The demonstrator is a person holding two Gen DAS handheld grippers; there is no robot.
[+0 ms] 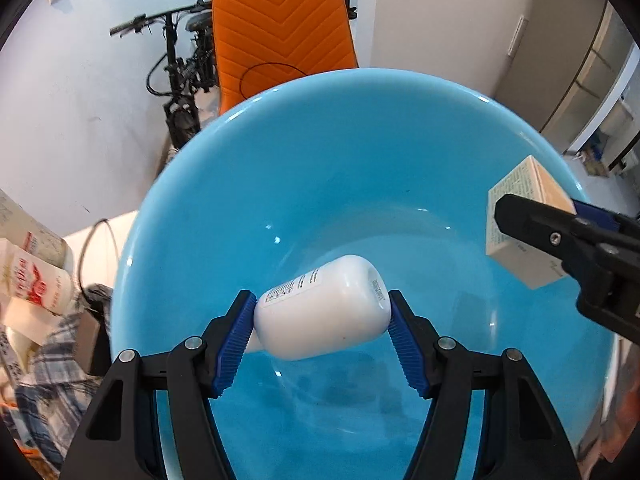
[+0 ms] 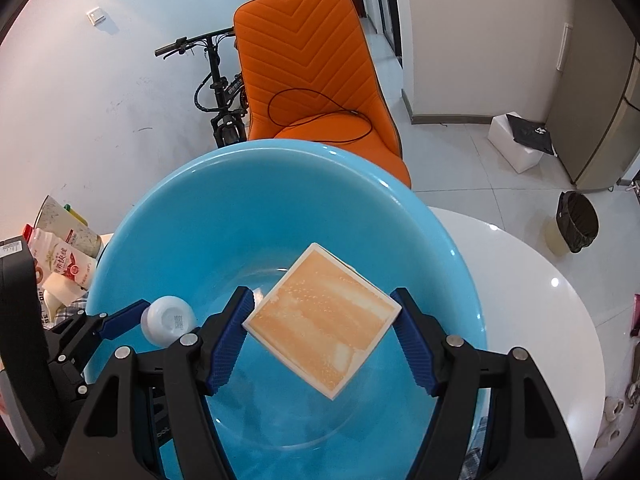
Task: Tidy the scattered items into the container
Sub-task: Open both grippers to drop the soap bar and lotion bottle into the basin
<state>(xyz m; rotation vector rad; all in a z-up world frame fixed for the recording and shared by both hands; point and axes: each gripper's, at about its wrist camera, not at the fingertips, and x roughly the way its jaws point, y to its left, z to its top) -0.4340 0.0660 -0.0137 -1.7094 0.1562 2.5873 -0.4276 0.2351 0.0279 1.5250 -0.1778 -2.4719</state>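
Note:
A big blue basin (image 1: 320, 128) fills the left wrist view and sits on a white round table (image 2: 520, 280) in the right wrist view (image 2: 280, 184). My left gripper (image 1: 322, 314) is shut on a white bottle (image 1: 324, 308) and holds it lying sideways above the basin's inside. My right gripper (image 2: 324, 312) is shut on an orange and cream box (image 2: 324, 320), tilted like a diamond, also above the basin. The box (image 1: 524, 220) and right gripper show at the right of the left wrist view. The bottle (image 2: 168, 320) shows at the left of the right wrist view.
An orange chair (image 2: 316, 80) stands behind the basin, with a bicycle (image 2: 216, 88) against the wall. Milk cartons and packets (image 2: 64, 256) and plaid cloth (image 1: 52, 380) lie left of the basin. A black bin (image 2: 576, 220) stands on the floor at right.

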